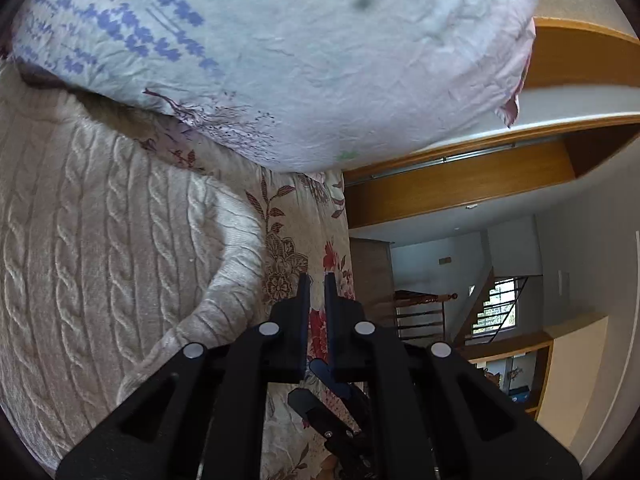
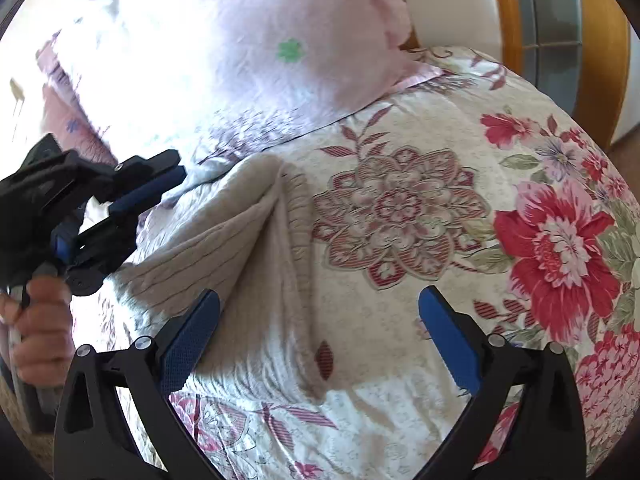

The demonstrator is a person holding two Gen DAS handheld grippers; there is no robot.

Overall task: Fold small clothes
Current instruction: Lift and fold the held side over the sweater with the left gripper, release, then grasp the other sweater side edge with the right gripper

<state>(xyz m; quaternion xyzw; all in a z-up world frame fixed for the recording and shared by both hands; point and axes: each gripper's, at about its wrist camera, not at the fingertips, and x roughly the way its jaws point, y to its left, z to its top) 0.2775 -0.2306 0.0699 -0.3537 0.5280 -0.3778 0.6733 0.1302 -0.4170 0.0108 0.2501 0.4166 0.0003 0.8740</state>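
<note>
Sweater: cream cable-knit sweater (image 1: 100, 240) fills the left half of the left wrist view; in the right wrist view its ribbed folded edge (image 2: 256, 248) lies at centre left, on the flowered bedspread (image 2: 420, 216).
Pillow: pale pillow (image 1: 300, 60) with blue and lilac print sits across the top of both views, just past the sweater.
Left claw: left gripper (image 1: 317, 284), low centre of its own view, has its jaws nearly pressed together with only a thin slit, holding nothing, above the bedspread beside the sweater's curved edge.
Right claw: right gripper (image 2: 320, 312) is spread wide and empty, its left finger over the knit.
Handling: judged soft, thick, floppy, moderately light; it should sag and stretch if lifted by one point.
Hold: best taken at the ribbed hem or a corner, pinching both layers.
</note>
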